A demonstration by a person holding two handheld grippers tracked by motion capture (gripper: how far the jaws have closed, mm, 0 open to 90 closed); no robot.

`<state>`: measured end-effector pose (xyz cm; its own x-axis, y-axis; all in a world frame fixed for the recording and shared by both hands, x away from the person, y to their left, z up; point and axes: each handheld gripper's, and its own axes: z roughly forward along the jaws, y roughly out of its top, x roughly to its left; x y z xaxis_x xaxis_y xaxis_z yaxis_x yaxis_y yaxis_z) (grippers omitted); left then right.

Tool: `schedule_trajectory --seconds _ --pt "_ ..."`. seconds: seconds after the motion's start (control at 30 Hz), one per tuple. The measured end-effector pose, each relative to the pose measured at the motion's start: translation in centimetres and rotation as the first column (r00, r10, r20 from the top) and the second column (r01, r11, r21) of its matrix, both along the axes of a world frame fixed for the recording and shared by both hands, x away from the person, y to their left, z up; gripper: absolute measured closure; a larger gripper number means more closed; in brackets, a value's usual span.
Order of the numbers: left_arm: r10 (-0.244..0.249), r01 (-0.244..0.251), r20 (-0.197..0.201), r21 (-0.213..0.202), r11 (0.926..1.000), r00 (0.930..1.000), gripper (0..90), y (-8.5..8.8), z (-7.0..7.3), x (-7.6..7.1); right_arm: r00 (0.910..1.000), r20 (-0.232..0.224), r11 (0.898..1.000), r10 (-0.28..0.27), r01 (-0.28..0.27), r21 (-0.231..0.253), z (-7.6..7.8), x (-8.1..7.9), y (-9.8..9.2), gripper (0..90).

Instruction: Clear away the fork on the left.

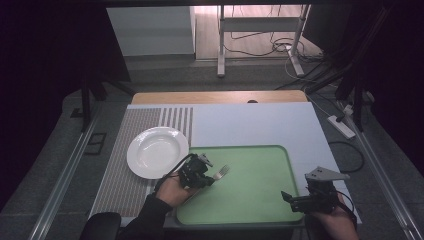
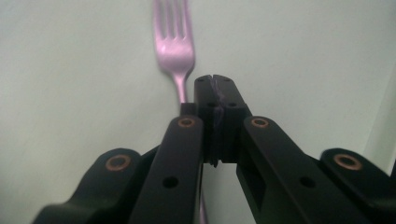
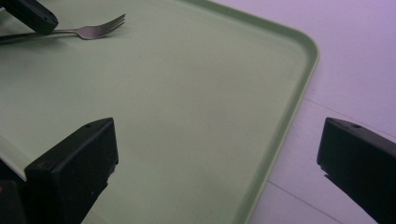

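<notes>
The silver metal fork point(image 2: 173, 51) is being left just beside the left gripper's point(image 2: 215, 80) clenched fingers point(image 2: 231, 100) on the flat green plastic tray point(image 1: 270, 155); the right gripper's point(image 3: 217, 163) fingers are being held released.

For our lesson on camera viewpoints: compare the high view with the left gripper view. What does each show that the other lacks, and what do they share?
High view alone: the white plate on the striped mat, the right tongs held open at the tray's right edge, both of the person's hands, and the floor cables beyond the table.

Left gripper view alone: a close look at the left tongs, jaws pressed together, with the fork's handle passing just beside and under them; whether they pinch it is unclear.

Both: the fork, tines pointing away from the left tongs, lying over the green tray.
</notes>
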<state>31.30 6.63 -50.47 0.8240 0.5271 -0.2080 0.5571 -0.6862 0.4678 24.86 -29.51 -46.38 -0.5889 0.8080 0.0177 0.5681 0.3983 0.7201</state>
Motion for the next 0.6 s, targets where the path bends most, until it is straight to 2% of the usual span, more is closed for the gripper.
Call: schedule_trajectory --seconds 0.17,0.33,0.37,0.6 --pt "-0.043 0.042 0.020 0.022 0.9989 0.9989 89.3 -0.9 -0.3 0.5 1.0000 -0.005 1.000 -0.002 0.002 0.001 0.0 0.1 0.0 0.0" --pt "-0.064 0.063 0.007 0.044 0.9970 0.9979 89.3 -1.4 -1.1 0.9 1.0000 -0.006 1.000 -0.002 0.002 -0.003 0.0 0.0 0.0 0.0" --pt "-0.059 0.058 0.002 0.033 0.9977 0.9983 89.3 -1.3 -1.1 0.9 1.0000 -0.006 1.000 -0.001 0.001 -0.003 0.0 0.0 0.0 0.0" --pt "-0.009 0.010 -0.012 0.044 0.9990 0.9999 89.4 -0.1 -1.1 1.4 1.0000 -0.003 1.000 -0.002 0.002 -0.001 0.0 0.0 0.0 0.0"
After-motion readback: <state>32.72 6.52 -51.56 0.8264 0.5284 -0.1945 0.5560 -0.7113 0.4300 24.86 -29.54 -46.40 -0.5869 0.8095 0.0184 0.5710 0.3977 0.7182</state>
